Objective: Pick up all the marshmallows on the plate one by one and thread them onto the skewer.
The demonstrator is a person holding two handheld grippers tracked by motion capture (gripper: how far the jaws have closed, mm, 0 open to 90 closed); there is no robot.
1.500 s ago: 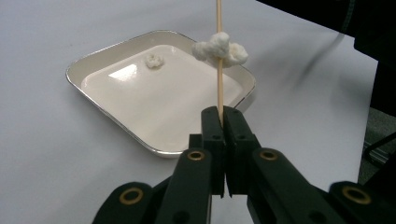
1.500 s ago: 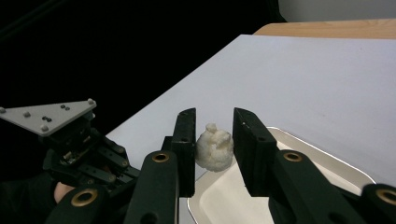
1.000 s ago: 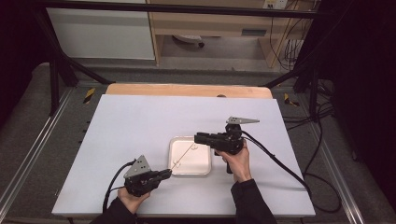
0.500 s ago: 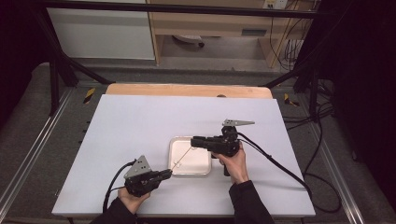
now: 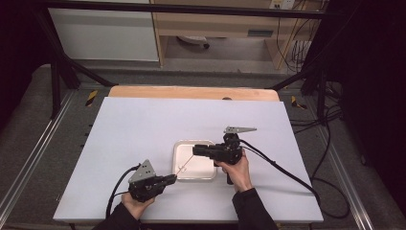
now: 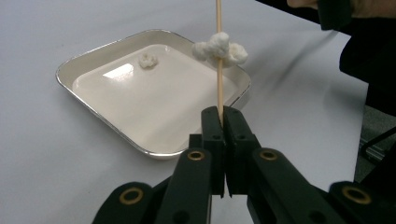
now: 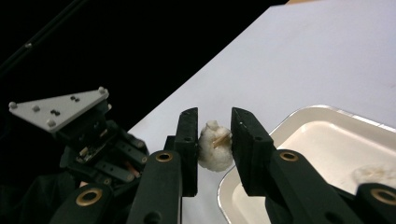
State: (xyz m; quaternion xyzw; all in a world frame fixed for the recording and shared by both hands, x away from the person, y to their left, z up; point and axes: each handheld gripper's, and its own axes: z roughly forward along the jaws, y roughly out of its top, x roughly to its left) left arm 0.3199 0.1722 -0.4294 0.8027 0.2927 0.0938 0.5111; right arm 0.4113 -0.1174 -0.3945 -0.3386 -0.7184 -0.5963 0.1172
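My left gripper is shut on the lower end of a thin wooden skewer, which slants up over the white tray. One fluffy white piece is threaded partway up the stick. At the skewer's upper tip my right gripper has its pads pressed on a second white piece, and the stick's end pokes out of it. Another loose white piece lies inside the tray.
The tray's rim rests on a pale tabletop with a wooden strip along its far edge. Black cables trail from both grippers, the right one running off toward the table's right edge. Dark frame rails border the table.
The right gripper has drifted slightly toward the person and left, staying at the skewer's tip. The left gripper and skewer base have kept still.
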